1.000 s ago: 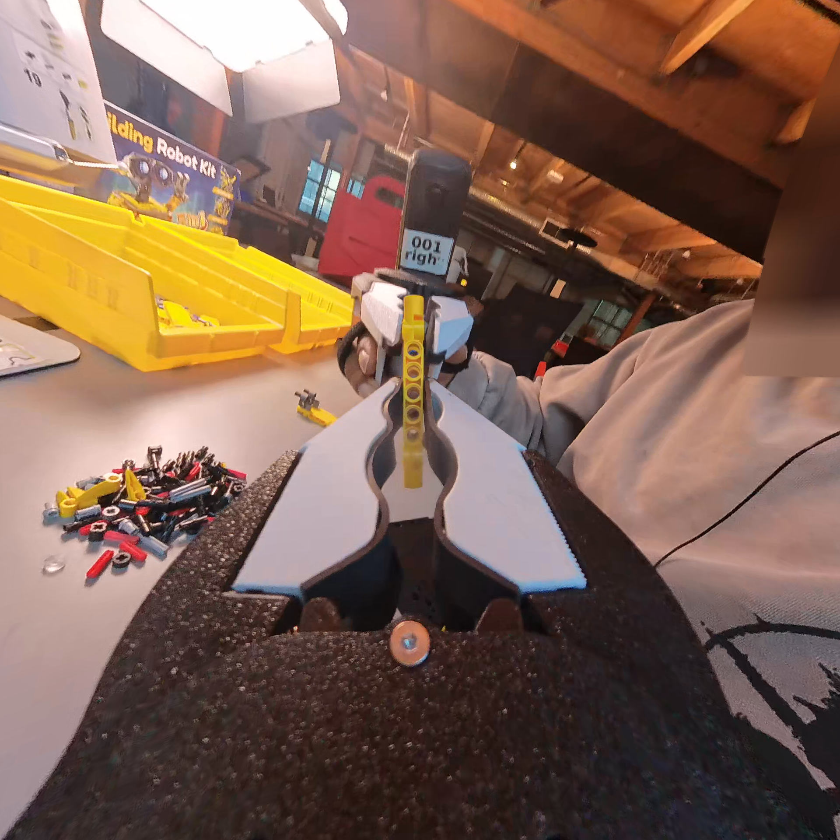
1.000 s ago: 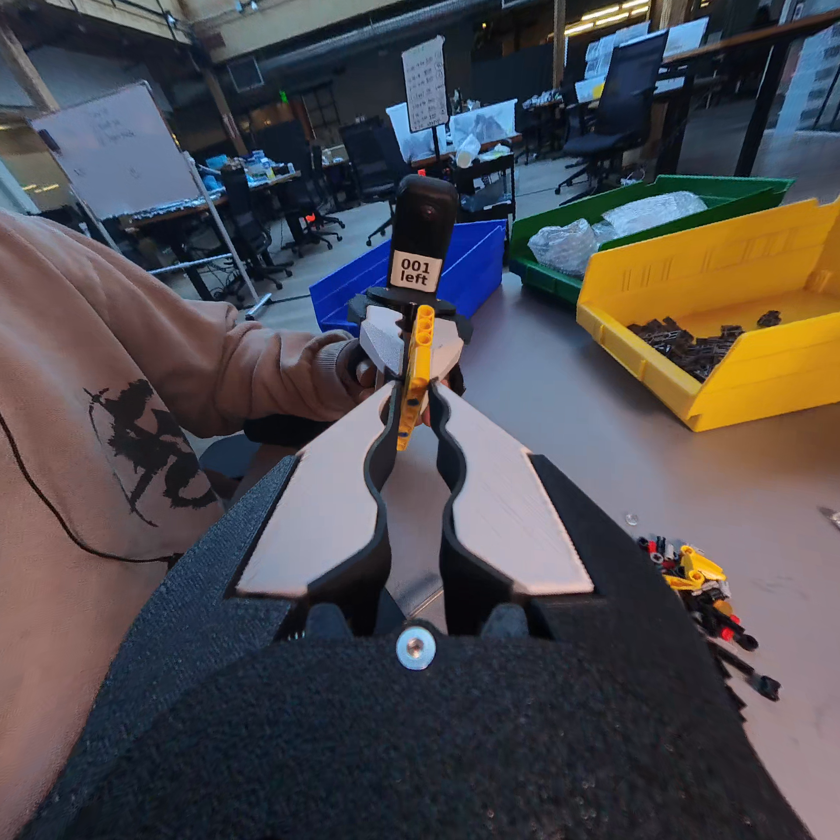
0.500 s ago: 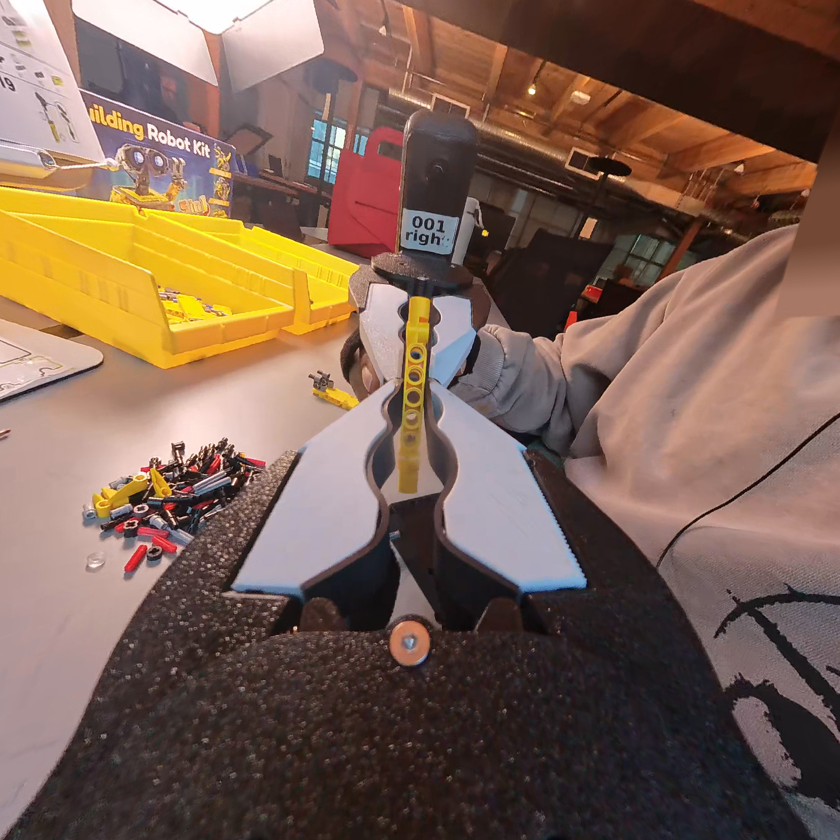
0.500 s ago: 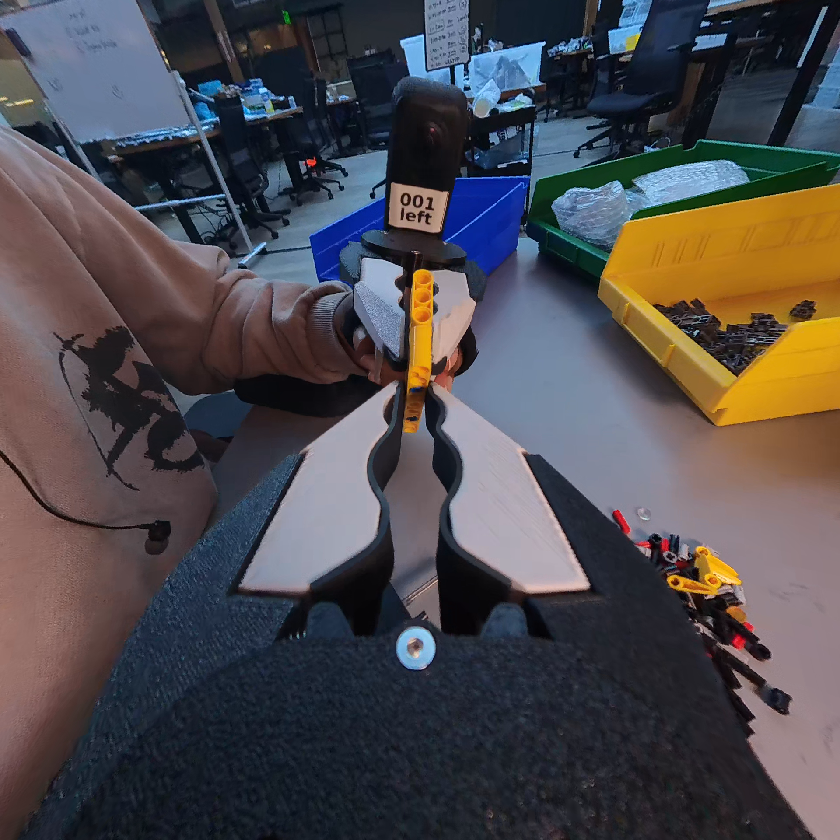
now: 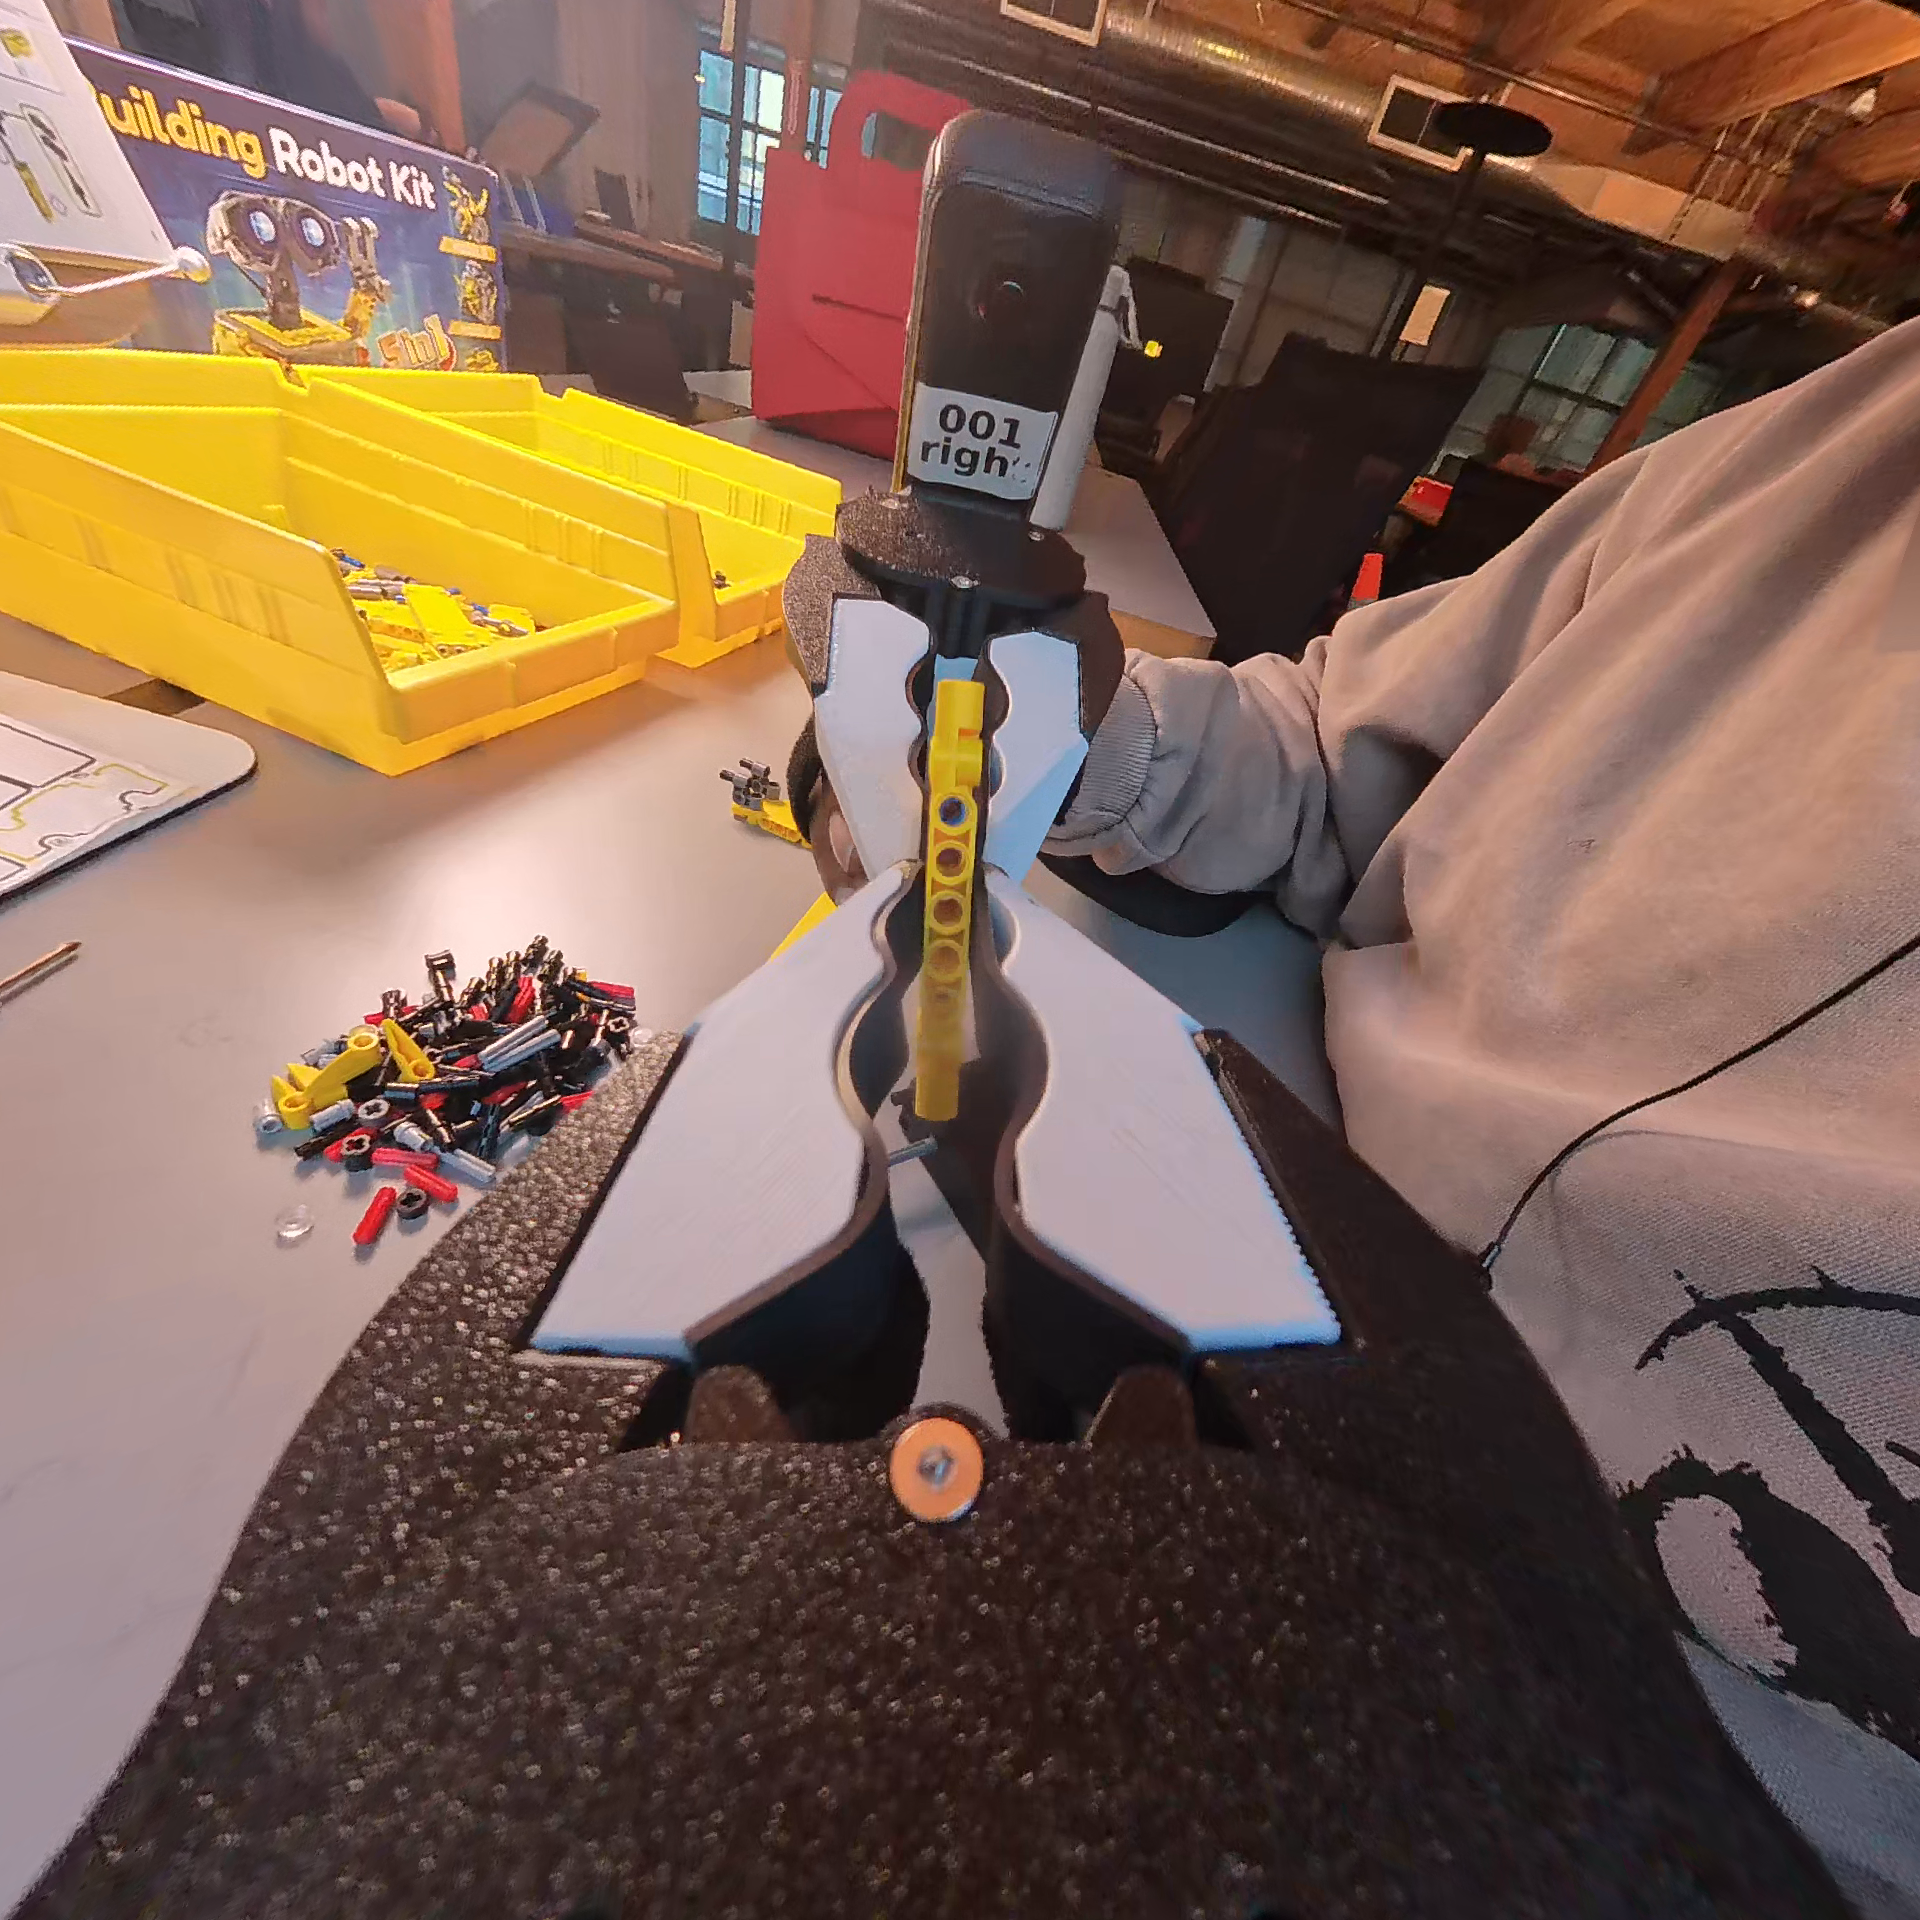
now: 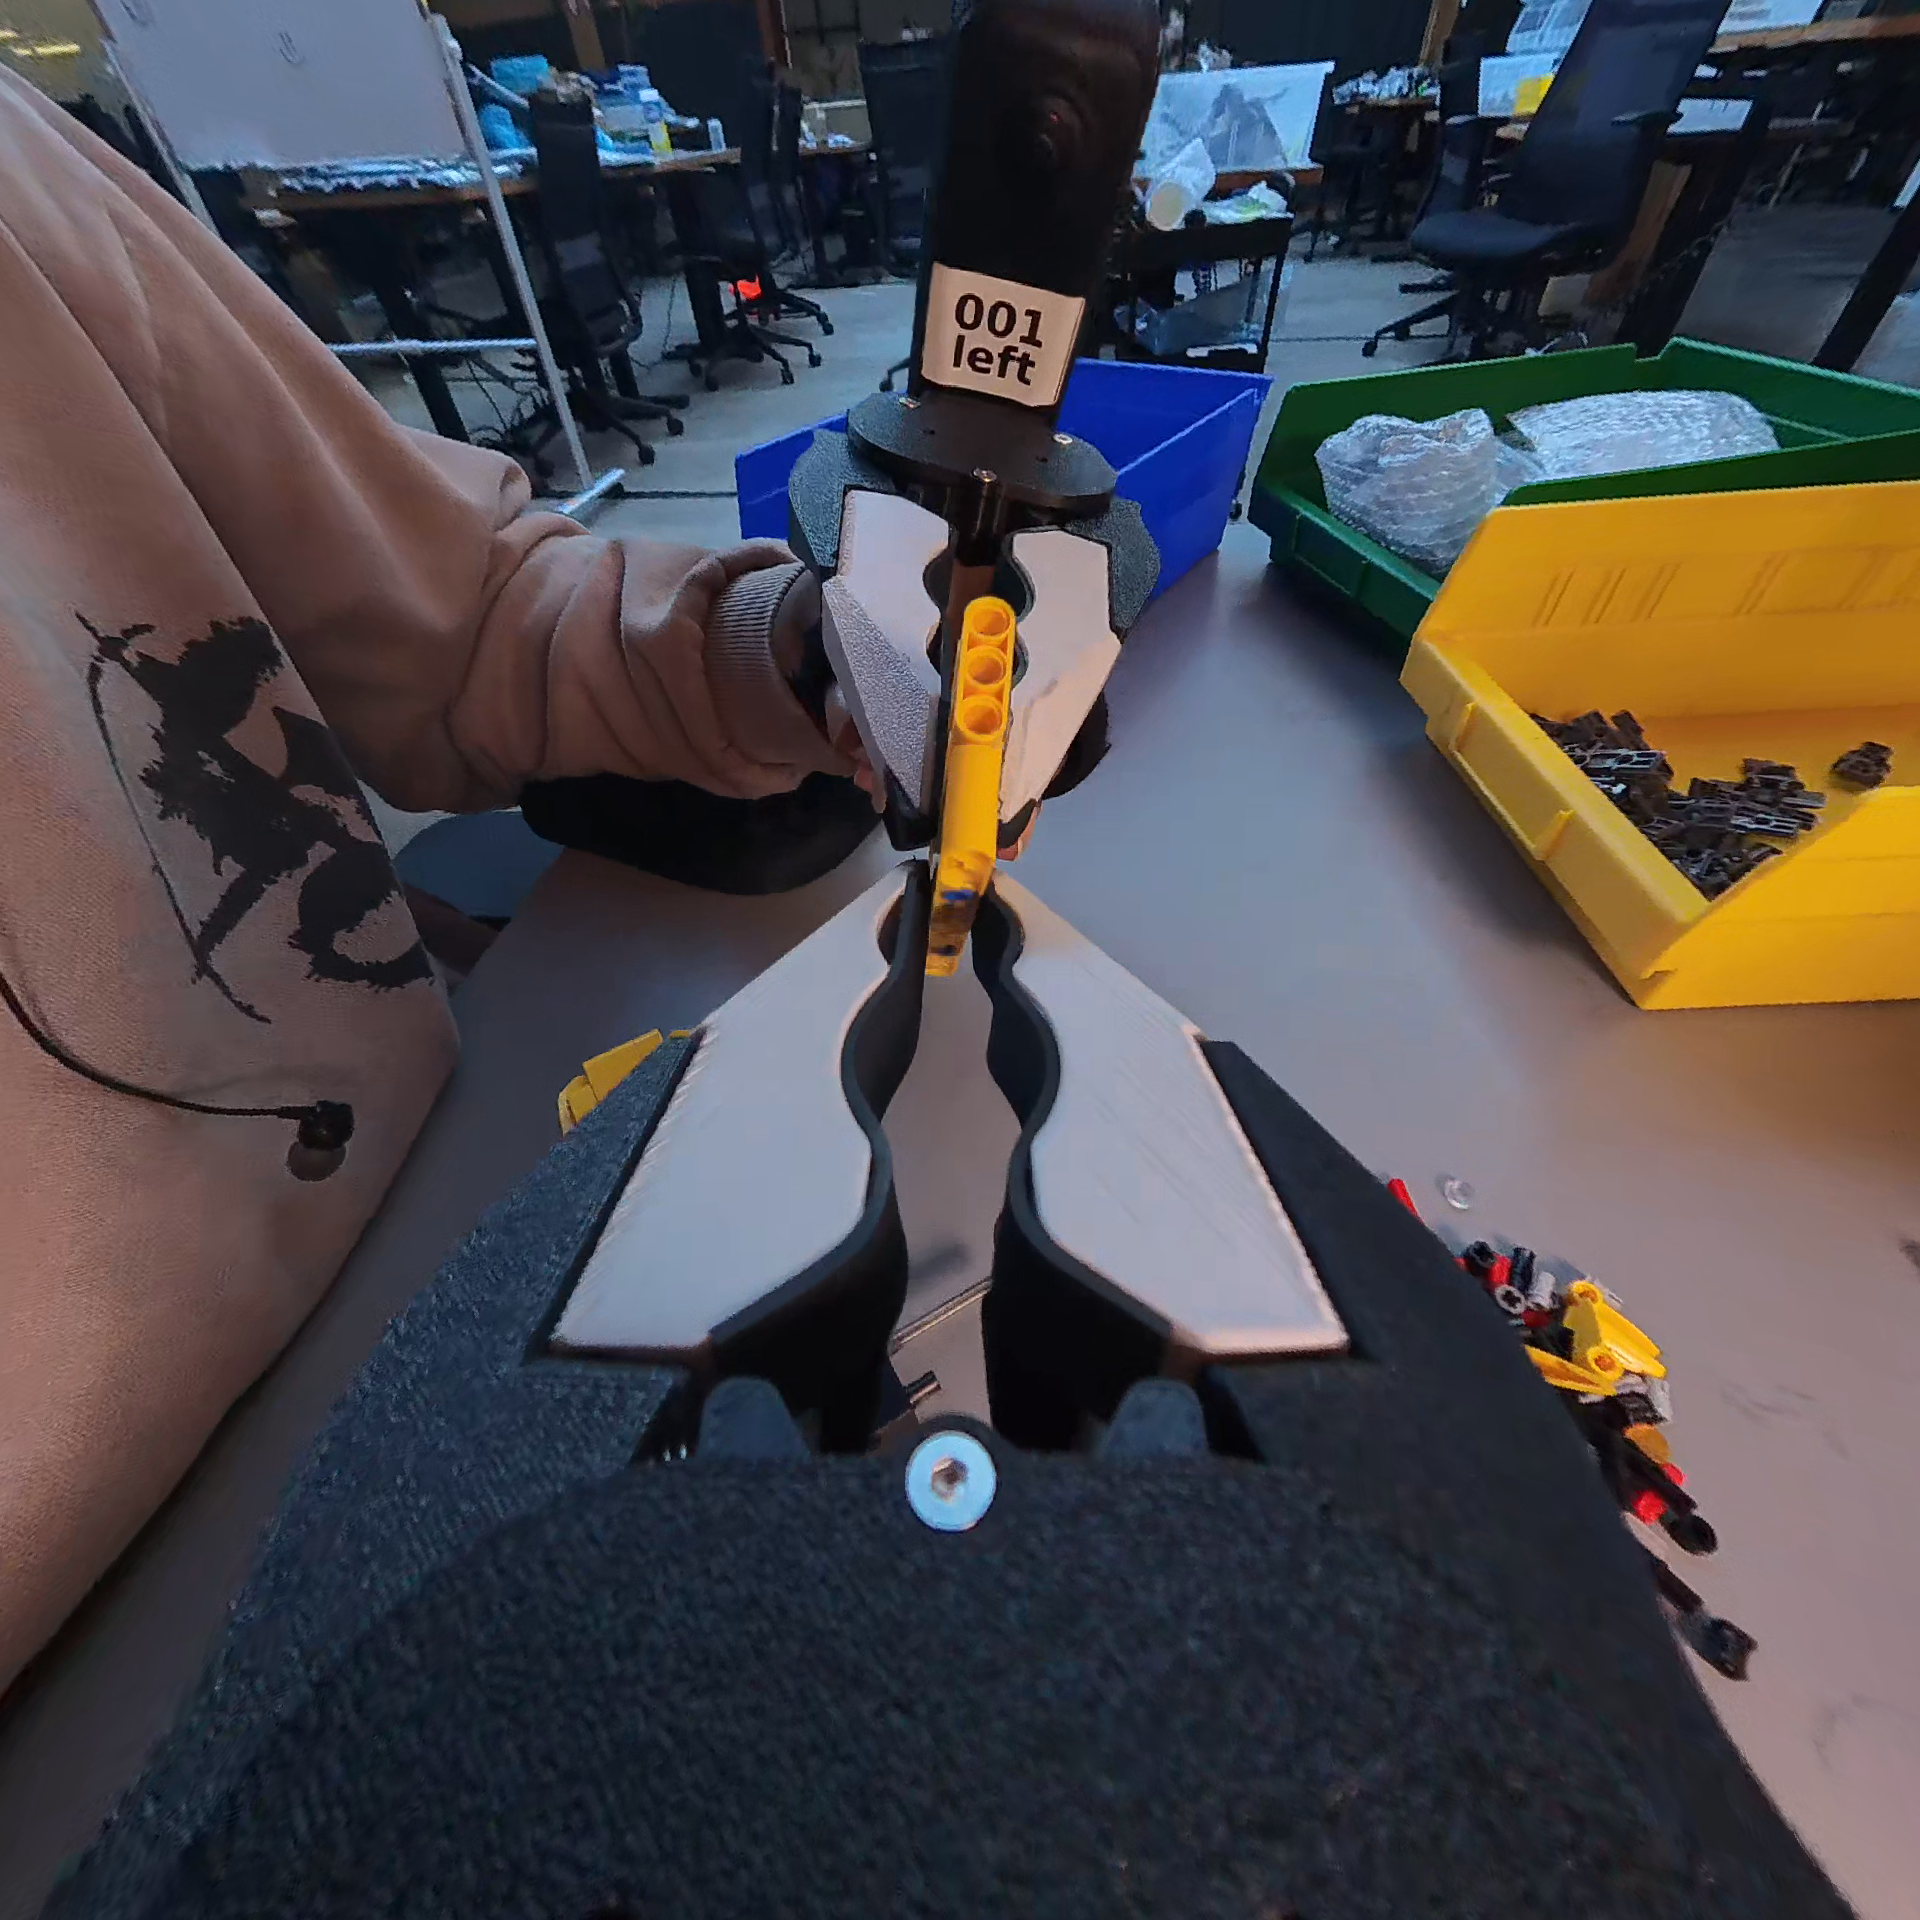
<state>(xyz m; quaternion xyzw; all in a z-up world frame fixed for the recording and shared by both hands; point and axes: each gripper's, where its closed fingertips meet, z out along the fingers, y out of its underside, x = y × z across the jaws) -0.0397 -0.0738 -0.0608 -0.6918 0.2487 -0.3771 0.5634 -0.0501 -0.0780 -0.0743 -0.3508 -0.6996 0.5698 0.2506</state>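
At frame centre, left tongs (image 5: 940, 883) and right tongs (image 6: 951, 883), tip to tip above the tabletop (image 5: 208, 1039), both clamp one yellow holed beam (image 5: 945, 935); loose-parts pile (image 5: 457, 1070) lower left.

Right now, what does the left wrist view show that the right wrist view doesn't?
Left wrist only: the divided yellow tray with small parts, a printed box behind it, a red cabinet.
Right wrist only: a blue bin, a green bin holding plastic wrap, a yellow bin of dark pieces.
Both: the yellow beam pinched at opposite ends by the left gripper and right gripper, and the loose parts pile on the grey table.
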